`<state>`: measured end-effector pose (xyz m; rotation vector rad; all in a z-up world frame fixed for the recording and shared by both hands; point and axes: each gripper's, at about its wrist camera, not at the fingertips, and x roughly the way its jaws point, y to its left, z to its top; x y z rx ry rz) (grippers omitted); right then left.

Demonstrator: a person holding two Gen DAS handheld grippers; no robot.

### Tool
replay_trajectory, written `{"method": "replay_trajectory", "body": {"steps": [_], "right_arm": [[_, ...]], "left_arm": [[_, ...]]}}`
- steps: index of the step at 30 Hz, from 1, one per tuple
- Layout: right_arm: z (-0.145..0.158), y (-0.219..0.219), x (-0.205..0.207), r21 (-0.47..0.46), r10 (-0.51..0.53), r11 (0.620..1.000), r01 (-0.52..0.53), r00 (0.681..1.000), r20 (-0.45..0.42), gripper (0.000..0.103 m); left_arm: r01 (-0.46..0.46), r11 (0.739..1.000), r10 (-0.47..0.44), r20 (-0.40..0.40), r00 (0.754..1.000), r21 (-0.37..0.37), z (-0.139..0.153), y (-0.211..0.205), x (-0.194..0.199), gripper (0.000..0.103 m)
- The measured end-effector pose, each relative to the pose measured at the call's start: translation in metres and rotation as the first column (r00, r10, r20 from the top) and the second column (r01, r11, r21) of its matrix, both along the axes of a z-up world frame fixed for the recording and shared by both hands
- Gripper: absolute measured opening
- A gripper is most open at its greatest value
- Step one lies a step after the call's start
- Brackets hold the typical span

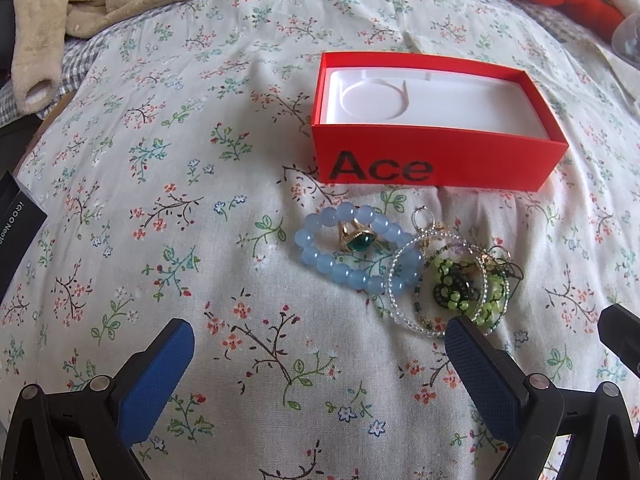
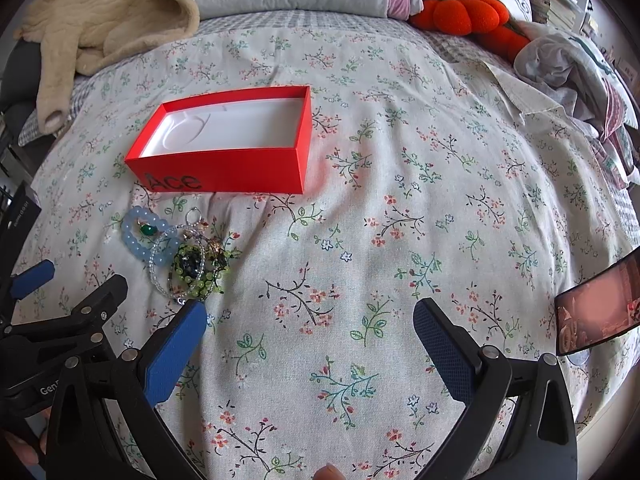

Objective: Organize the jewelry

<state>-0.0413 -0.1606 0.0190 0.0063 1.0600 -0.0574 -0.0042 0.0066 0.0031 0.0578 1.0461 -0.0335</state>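
An open red box (image 1: 436,160) marked "Ace", with an empty white insert, sits on the floral bedspread; it also shows in the right wrist view (image 2: 224,168). Just in front of it lies a jewelry pile: a blue bead bracelet (image 1: 324,264) around a gold ring with a green stone (image 1: 357,240), a clear bead bracelet (image 1: 400,312) and green bead pieces (image 1: 460,300). The pile also shows in the right wrist view (image 2: 188,264). My left gripper (image 1: 318,328) is open and empty, just short of the pile. My right gripper (image 2: 310,316) is open and empty, to the right of the pile.
A beige fleece garment (image 2: 100,20) lies at the back left. Orange plush pumpkins (image 2: 472,12) and crumpled clothes (image 2: 568,68) lie at the back right. A black box (image 1: 16,224) is at the left edge and a phone (image 2: 596,320) at the right edge.
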Motion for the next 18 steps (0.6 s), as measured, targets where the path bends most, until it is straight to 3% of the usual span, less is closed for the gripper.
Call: {"method": "replay_trajectory", "body": {"steps": [18], "right_arm": [[0.0011,-0.0012,-0.0001,-0.003,-0.01,1.0,0.01,1.0,0.003,0.103]], "left_arm": [[0.002,1.0,-0.002,0.006,1.0,0.001,0.0017,0.0027,-0.0019,0.103]]}}
